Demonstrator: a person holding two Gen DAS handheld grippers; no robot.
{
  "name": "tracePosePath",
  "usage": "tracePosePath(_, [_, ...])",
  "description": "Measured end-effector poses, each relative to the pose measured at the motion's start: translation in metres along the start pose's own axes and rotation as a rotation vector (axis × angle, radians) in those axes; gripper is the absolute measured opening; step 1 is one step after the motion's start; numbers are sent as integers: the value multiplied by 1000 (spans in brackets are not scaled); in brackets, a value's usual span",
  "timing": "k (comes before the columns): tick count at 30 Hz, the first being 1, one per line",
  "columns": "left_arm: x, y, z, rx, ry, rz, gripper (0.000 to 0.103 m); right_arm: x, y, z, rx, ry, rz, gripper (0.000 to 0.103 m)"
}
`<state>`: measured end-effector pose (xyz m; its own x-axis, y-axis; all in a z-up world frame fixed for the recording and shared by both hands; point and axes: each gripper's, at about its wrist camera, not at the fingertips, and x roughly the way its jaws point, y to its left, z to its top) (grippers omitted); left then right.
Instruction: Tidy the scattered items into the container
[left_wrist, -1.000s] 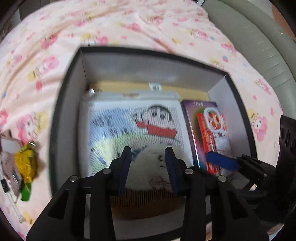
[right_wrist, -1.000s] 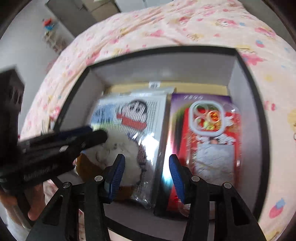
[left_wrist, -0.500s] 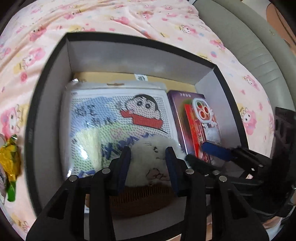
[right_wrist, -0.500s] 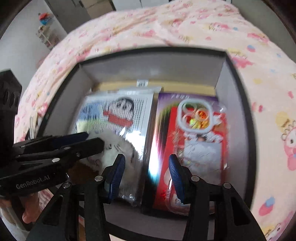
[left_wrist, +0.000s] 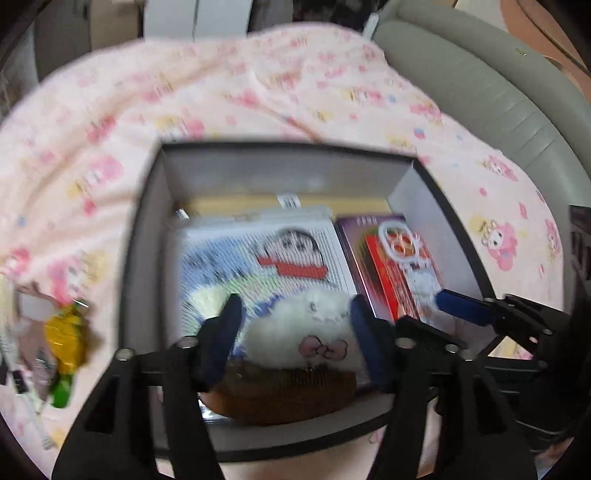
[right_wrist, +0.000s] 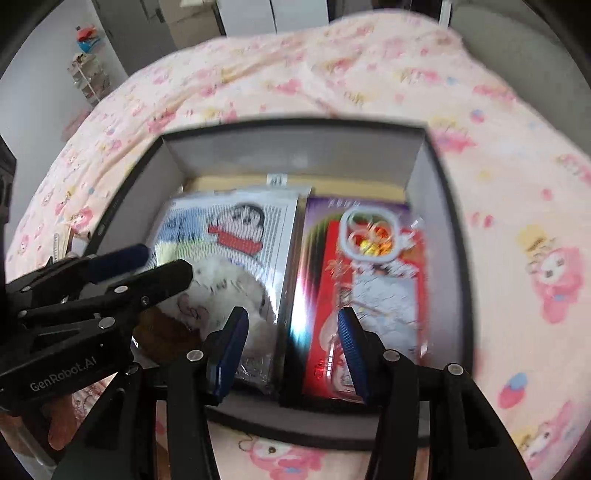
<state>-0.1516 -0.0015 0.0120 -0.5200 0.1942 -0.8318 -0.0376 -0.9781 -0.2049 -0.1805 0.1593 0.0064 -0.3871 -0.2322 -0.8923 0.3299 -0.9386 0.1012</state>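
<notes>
A grey open box (left_wrist: 147, 258) (right_wrist: 436, 192) sits on a pink patterned bedspread. Inside lie a cartoon-printed packet (left_wrist: 295, 254) (right_wrist: 236, 225), a purple and red phone-case package (left_wrist: 399, 258) (right_wrist: 369, 266), and a fluffy white and brown plush item (left_wrist: 303, 332) (right_wrist: 221, 284) at the near left. My left gripper (left_wrist: 295, 332) is open, its fingers either side of the plush item and apart from it. My right gripper (right_wrist: 291, 350) is open and empty over the box's near edge.
A yellow and green wrapped item (left_wrist: 66, 339) and other small things lie on the bedspread left of the box. A grey padded headboard (left_wrist: 498, 92) runs along the right. Shelves and furniture (right_wrist: 88, 74) stand beyond the bed.
My left gripper has opened wider and drawn back, leaving the plush item lying in the box. Both views have pulled back and risen from the box.
</notes>
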Motion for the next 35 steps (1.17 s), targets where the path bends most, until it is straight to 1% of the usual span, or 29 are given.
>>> tracePosePath(1, [-9, -2, 0, 5, -35, 37, 69, -9, 0, -1, -7, -28, -10, 54])
tracePosePath(2, [-18, -6, 0, 14, -71, 77, 69, -18, 0, -3, -7, -62, -19, 56])
tracePosePath(4, [-39, -12, -3, 42, -135, 110, 71, -36, -6, -12, 26, -127, -43, 57])
tracePosePath(5, [-48, -14, -5, 49, -156, 116, 75, -44, -10, -19, 53, -153, -59, 57])
tracePosePath(6, [-59, -14, -8, 54, -179, 126, 83, -47, -11, -24, 70, -165, -61, 57])
tracePosePath(7, [-67, -16, -11, 57, -202, 138, 89, -52, -13, -29, 88, -175, -63, 57])
tracePosePath(10, [-90, -21, -24, 34, -252, 188, 96, -66, -15, -41, 117, -204, -94, 57])
tracePosePath(12, [-102, -21, -36, 10, -275, 213, 101, -78, -11, -48, 129, -246, -115, 58])
tracePosePath(14, [-106, -23, -45, -10, -285, 210, 101, -89, -8, -54, 141, -277, -118, 58])
tracePosePath(17, [-120, -21, -59, -32, -279, 175, 101, -105, -2, -66, 161, -311, -112, 58])
tracePosePath(21, [-135, -25, -75, -24, -314, 161, 102, -124, 4, -87, 181, -367, -98, 59])
tracePosePath(22, [-137, -27, -80, -7, -327, 163, 102, -127, 6, -91, 180, -382, -95, 61])
tracePosePath(23, [-137, -30, -83, 14, -336, 165, 102, -129, 9, -96, 170, -406, -95, 66])
tracePosePath(24, [-135, -32, -88, 44, -357, 161, 102, -128, 11, -99, 156, -428, -98, 80])
tracePosePath(25, [-130, -34, -91, 67, -371, 165, 102, -125, 13, -102, 139, -461, -107, 82])
tracePosePath(26, [-123, -35, -94, 86, -367, 191, 102, -122, 15, -105, 126, -473, -129, 82])
tracePosePath(27, [-114, -36, -94, 103, -348, 219, 102, -113, 16, -105, 114, -452, -160, 82])
tracePosePath(28, [-107, -36, -96, 119, -335, 229, 102, -106, 17, -106, 109, -433, -161, 82])
tracePosePath(30, [-101, -34, -99, 103, -328, 208, 102, -96, 16, -109, 122, -410, -130, 82])
tracePosePath(32, [-94, -27, -99, 67, -311, 161, 102, -90, 15, -110, 129, -404, -123, 82])
tracePosePath(35, [-86, -21, -100, 40, -306, 136, 102, -85, 15, -109, 139, -402, -128, 82])
